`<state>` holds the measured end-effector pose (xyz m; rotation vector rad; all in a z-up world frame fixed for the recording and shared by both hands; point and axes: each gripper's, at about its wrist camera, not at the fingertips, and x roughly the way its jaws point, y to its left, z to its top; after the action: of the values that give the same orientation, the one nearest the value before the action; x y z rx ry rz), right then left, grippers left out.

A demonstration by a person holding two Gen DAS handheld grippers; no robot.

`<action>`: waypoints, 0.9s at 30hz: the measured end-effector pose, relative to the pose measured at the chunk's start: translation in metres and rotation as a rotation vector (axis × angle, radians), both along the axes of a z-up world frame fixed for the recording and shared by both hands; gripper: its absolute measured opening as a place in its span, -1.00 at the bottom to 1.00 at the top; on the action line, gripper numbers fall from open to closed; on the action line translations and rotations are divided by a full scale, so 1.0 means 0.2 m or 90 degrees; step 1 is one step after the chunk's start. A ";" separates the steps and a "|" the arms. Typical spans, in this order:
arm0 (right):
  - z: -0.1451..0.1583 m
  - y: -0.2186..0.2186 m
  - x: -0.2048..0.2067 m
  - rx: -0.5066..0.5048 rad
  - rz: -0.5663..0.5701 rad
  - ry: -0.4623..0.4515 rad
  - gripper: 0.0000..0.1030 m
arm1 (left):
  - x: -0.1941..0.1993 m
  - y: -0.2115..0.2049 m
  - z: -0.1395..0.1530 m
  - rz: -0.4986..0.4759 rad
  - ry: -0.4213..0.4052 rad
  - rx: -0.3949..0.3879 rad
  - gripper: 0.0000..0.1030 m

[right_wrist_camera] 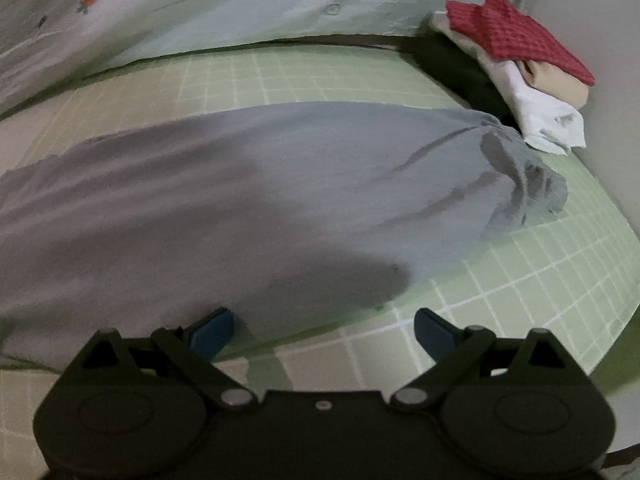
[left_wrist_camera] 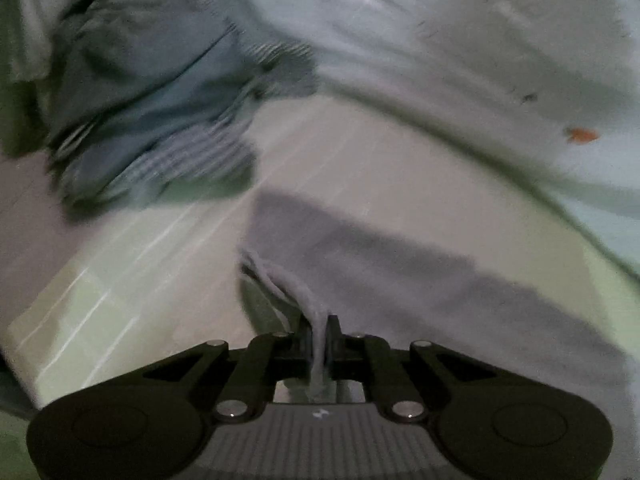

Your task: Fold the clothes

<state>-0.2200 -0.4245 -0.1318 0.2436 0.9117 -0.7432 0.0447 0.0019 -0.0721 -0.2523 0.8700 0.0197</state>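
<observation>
grey garment [right_wrist_camera: 224, 200] spread long across green checked bed sheet [right_wrist_camera: 500, 280], one end bunched. left tool [left_wrist_camera: 319, 332] clamped on its bunched edge; right tool [right_wrist_camera: 324, 330] jaws apart over near hem. folded stack [right_wrist_camera: 520, 60] beside far end; crumpled blue striped clothes [left_wrist_camera: 160, 120] left to fold.

The grey garment [right_wrist_camera: 224, 200] is soft matt cloth, smooth over most of its spread and creased into wrinkles at its bunched end. The bed sheet [right_wrist_camera: 520, 280] under it is matt green cloth printed with a pale grid. The quilt [right_wrist_camera: 200, 12] along the bed's far edge is pale matt fabric with small carrot prints. The red cloth [right_wrist_camera: 520, 40] atop the pile at the far corner has a rough waffle weave. Both grippers' bodies are matt black plastic with shiny metal pivot pins; the right gripper [right_wrist_camera: 324, 332] fingers [right_wrist_camera: 212, 334] are smooth blue plastic.
</observation>
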 end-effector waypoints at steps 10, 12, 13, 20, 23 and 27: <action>0.02 -0.26 -0.18 -0.001 -0.064 -0.027 0.90 | -0.02 -1.01 0.02 -0.333 -0.009 -0.049 -0.77; 0.02 -0.30 -0.21 0.003 -0.077 -0.031 0.90 | -0.09 -1.21 -0.10 -0.407 0.040 -0.017 -0.62; 0.02 -0.32 -0.22 0.005 -0.083 -0.033 0.90 | -0.11 -1.28 -0.16 -0.436 0.069 0.007 -0.54; 0.01 -0.36 -0.25 0.007 -0.087 -0.043 0.90 | -0.22 -1.21 -0.17 -0.404 0.078 0.007 -0.28; -0.01 -0.37 -0.23 0.013 -0.092 -0.046 0.90 | -0.19 -1.07 -0.12 -0.335 0.065 -0.001 -0.28; -0.01 -0.39 -0.19 0.013 -0.099 -0.052 0.90 | -0.14 -0.92 -0.12 -0.261 0.067 0.029 -0.28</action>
<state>-0.2585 -0.5018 -0.1335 0.3631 0.8287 -0.8611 0.0159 -0.1828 -0.0960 -0.0271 1.0117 -0.3304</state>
